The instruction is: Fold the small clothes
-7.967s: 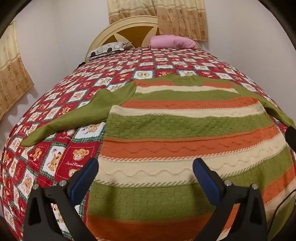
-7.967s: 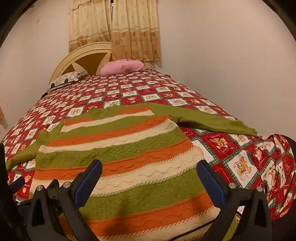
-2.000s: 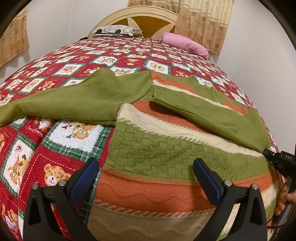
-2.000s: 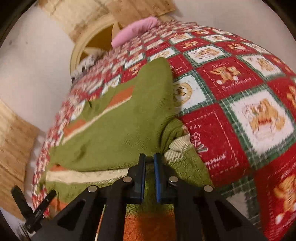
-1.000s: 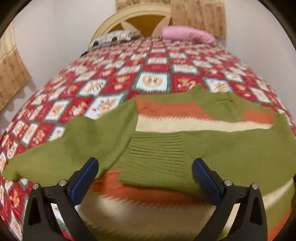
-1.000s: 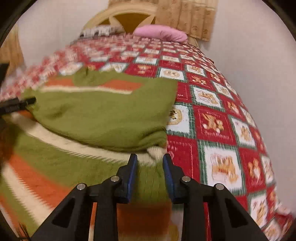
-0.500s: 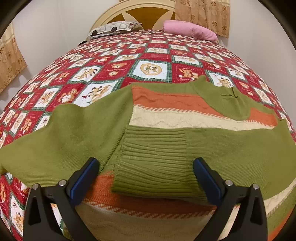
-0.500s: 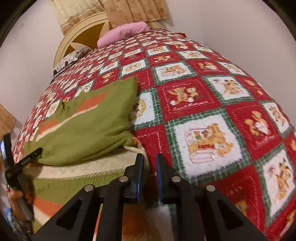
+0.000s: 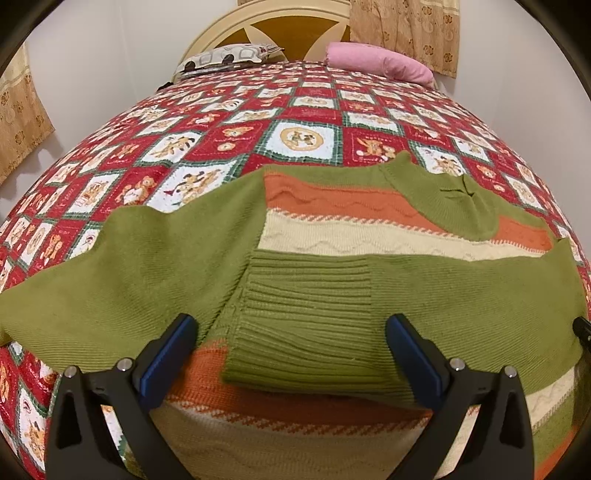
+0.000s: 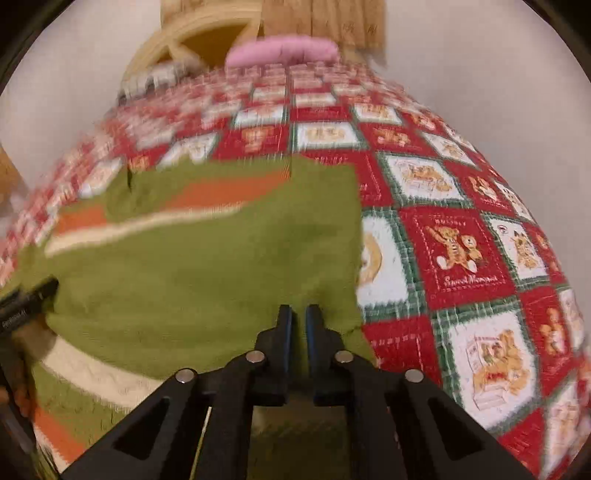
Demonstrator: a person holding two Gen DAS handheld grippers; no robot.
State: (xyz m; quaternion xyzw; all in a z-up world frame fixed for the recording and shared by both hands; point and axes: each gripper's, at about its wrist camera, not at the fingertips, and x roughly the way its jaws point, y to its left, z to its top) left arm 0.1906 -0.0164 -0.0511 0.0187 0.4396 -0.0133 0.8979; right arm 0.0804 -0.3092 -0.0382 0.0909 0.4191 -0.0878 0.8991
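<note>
Bedroom setting: patchwork quilt (image 9: 306, 140) in red, white and green bear squares covers the bed, fisheye-bowed in both views.

Left gripper (image 9: 291, 347): nearest item in the left wrist view, blue-padded fingers (image 9: 166, 350) spread wide, grasping nothing, hovering just above the knitwear.

Striped sweater (image 9: 369, 240): green, orange and cream bands, lying flat on the quilt. Lower hem cut off by the frame edge and partly hidden behind the gripper bodies. One green sleeve (image 9: 461, 295) lies folded across the chest, its ribbed cuff (image 9: 306, 325) between the left fingers. The other sleeve (image 9: 122, 273) stretches out to the left, its end cut off at the frame edge. Green collar (image 9: 443, 195) beyond, at the far side.

Right gripper (image 10: 298, 321): fingers nearly together with a narrow slit between; green knit sits right at the tips, but whether fabric is pinched cannot be told. This view is motion-blurred, worst toward the far left.

Far end: pink pillow (image 9: 380, 62), patterned pillow (image 9: 225, 57), cream headboard (image 9: 273, 18), curtain (image 9: 406, 33) at the wall.
</note>
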